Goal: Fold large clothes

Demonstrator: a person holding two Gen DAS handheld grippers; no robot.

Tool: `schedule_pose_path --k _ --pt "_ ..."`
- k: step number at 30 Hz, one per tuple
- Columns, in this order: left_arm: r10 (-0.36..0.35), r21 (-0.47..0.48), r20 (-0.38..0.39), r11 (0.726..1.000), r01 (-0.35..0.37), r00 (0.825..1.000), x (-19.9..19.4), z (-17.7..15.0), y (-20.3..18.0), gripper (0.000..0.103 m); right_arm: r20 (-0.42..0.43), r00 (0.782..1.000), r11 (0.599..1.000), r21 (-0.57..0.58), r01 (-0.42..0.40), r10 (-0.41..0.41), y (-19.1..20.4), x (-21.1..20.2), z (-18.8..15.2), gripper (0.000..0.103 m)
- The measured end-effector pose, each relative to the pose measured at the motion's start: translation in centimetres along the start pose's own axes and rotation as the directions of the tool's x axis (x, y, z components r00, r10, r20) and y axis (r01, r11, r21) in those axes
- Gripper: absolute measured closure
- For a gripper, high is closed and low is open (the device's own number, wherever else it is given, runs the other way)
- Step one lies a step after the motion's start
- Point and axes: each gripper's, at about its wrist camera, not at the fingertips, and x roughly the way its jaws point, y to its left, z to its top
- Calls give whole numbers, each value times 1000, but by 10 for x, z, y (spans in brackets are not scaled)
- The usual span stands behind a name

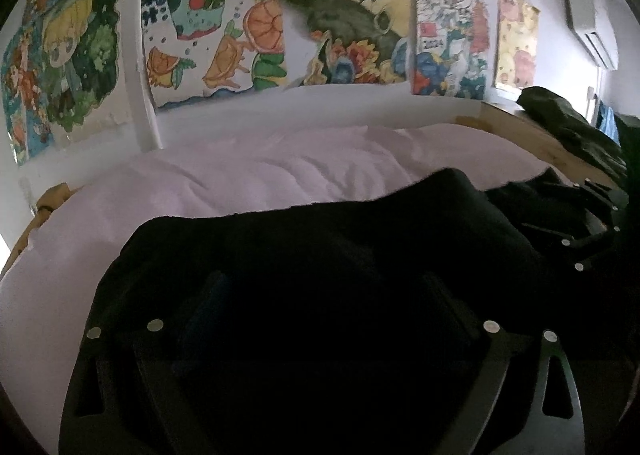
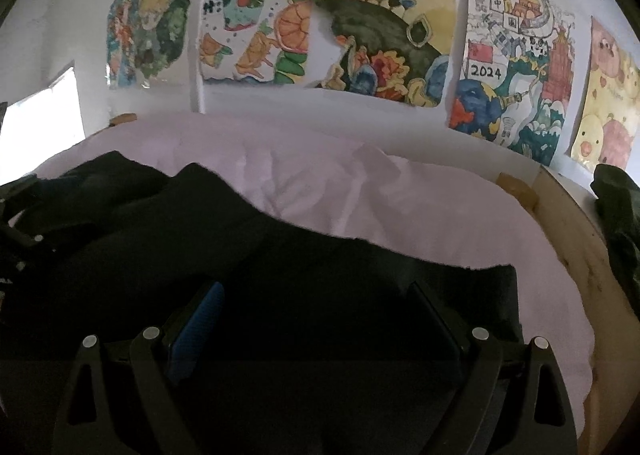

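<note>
Left claw point(image 1: 320, 295): jaws stand spread wide over the black garment point(image 1: 320, 239), which lies between and beneath the two fingers. The fingers are dark against dark cloth, so it cannot be told whether the pads touch the fabric; no pinch is visible. The right claw point(image 1: 576, 223) shows at the right edge of this view, just beside the same cloth.

Right claw point(image 2: 316, 307): jaws likewise spread wide, nothing clamped. The blue ribbed pad point(image 2: 200, 327) on its left finger faces inward over the garment and stands apart from the opposite finger.

Task item: the black garment lies spread on the pale lilac bedsheet point(image 2: 400, 195) of the bed, across the near part of the sheet. Its far edge runs as an uneven line across both views. The sheet beyond is wrinkled.

Surroundings:
- Wooden bed frame point(image 2: 568, 239) curves around the right side of the sheet.
- A second dark garment point(image 1: 568, 123) rests on the frame at the right.
- The white wall point(image 2: 48, 35) behind carries a row of children's drawings point(image 2: 376, 15).
- Legible writing: one poster point(image 2: 516, 55) bears "2024" on a white banner below a red flag. Small characters appear higher on it, too small to read with certainty.
- An air-conditioning unit point(image 1: 588, 23) hangs high on the wall at the right in the left wrist view.
</note>
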Motion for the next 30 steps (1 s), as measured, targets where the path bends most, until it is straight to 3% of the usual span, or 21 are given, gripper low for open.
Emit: schedule_pose_path --k 7,13,23,30 --pt "11 -21 -106 1000 -14 994 45 13 22 5 -101 993 998 46 -53 57 -21 46 3 10" --pt "-6 -23 -197 1000 1 980 79 9 29 1 -215 967 987 117 -114 137 -35 86 -1 6" --pt "18 3 -256 1000 -18 967 114 5 34 1 -275 954 989 113 -92 120 -35 120 -14 3" --pt "36 21 -232 999 -32 972 106 -1 30 1 -258 960 991 99 -84 107 -31 111 -11 3"
